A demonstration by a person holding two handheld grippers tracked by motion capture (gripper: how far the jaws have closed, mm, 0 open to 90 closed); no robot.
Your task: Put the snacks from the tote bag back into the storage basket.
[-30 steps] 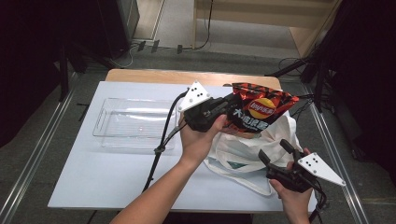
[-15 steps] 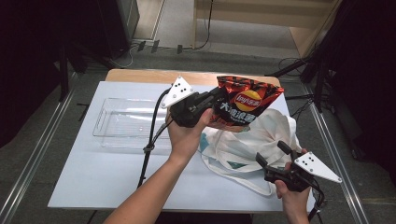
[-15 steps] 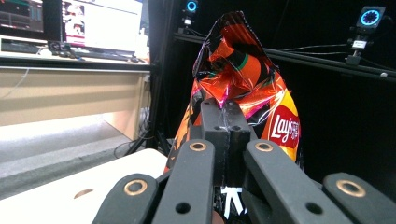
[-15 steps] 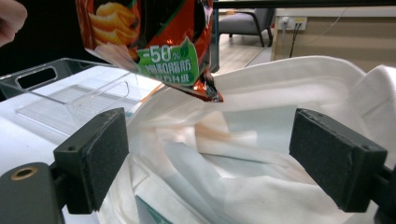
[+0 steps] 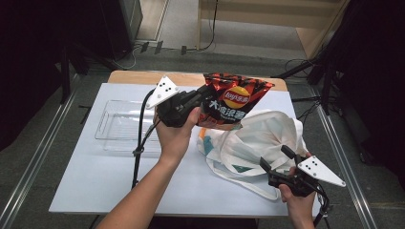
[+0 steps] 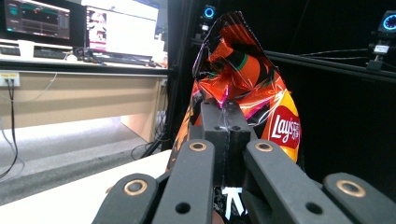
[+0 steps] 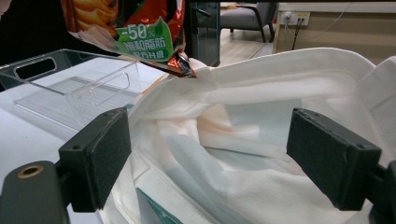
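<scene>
A red and orange Lay's chip bag (image 5: 234, 102) hangs in the air above the table, just over the mouth of a white cloth tote bag (image 5: 258, 143). My left gripper (image 5: 203, 98) is shut on the chip bag's left edge; in the left gripper view its jaws (image 6: 225, 116) pinch the crinkled foil of the chip bag (image 6: 243, 79). My right gripper (image 5: 276, 158) sits at the tote's near right side, open. In the right gripper view its pads (image 7: 100, 158) stand wide apart around the tote's opening (image 7: 261, 93), with the chip bag's lower corner (image 7: 135, 28) above it.
A clear plastic tray (image 5: 117, 126) lies on the left part of the white table (image 5: 95, 181), left of the tote; it also appears as the clear tray (image 7: 70, 79) in the right gripper view. A wooden board edges the table's far side.
My left gripper has carried the chip bag up and to the left, away from the tote's mouth. The right gripper has stayed by the tote, still open.
</scene>
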